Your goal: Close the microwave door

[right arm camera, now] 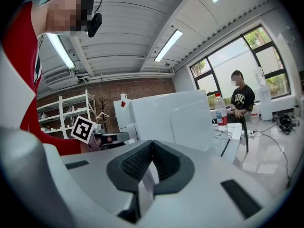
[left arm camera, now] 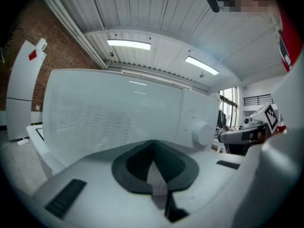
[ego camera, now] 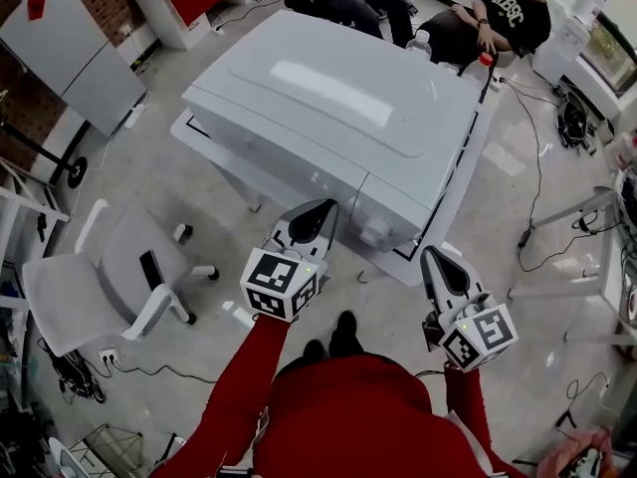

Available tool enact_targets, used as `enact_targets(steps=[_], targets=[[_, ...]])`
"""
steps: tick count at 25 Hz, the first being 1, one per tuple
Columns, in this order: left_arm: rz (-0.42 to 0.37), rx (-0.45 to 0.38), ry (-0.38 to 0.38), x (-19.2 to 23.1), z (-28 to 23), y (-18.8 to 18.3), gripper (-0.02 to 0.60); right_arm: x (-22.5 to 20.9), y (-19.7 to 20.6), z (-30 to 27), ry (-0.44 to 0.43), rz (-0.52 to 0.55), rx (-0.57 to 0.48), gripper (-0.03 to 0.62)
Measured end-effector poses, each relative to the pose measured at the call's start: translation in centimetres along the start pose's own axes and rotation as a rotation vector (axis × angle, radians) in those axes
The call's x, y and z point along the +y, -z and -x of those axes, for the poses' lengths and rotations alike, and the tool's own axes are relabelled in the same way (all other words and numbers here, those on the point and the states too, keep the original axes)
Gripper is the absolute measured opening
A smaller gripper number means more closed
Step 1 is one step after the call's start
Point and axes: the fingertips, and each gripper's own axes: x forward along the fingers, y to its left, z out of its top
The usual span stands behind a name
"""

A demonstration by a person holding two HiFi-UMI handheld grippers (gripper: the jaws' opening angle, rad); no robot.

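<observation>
A big white microwave (ego camera: 338,108) stands on a white table (ego camera: 468,182) in front of me. Its door (left arm camera: 109,115), with a dotted mesh window, lies flush with the control panel and its round knob (left arm camera: 201,133). My left gripper (ego camera: 317,213) hovers just short of the microwave's front near the knob (ego camera: 376,233), jaws shut on nothing (left arm camera: 153,147). My right gripper (ego camera: 439,260) hangs lower right, off the table's corner, also shut and empty (right arm camera: 152,148). The right gripper view shows the microwave (right arm camera: 171,118) from its side.
A white office chair (ego camera: 90,277) stands at the left. A person (ego camera: 503,13) sits behind the table, with a water bottle (ego camera: 420,42) by the far edge. Cables (ego camera: 537,167) trail over the floor at the right. A white cabinet (ego camera: 70,53) is at the far left.
</observation>
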Motion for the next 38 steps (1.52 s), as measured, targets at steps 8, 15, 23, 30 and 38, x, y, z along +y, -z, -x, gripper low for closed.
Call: enact_targets(steps=[8, 15, 23, 30, 38], targets=[[-0.03, -0.016, 0.01, 0.0, 0.6, -0.7, 0.008, 0.9, -0.4, -0.3, -0.037, 0.005, -0.008, 0.011], [-0.135, -0.087, 0.039, -1.7, 6.5, -2.6, 0.008, 2.9, -1.0, -0.1, -0.096, 0.019, -0.034, 0.011], [-0.115, -0.092, 0.021, -2.3, 13.1, -2.0, 0.008, 5.3, -1.3, 1.7, -0.121, 0.052, -0.068, 0.011], [-0.108, -0.1, 0.016, -2.3, 15.7, -1.3, 0.008, 7.3, -0.6, 2.3, -0.151, 0.065, -0.078, 0.011], [-0.144, -0.102, 0.026, -2.5, 16.1, -1.5, 0.008, 8.8, -0.8, 1.9, -0.176, 0.131, -0.07, 0.009]])
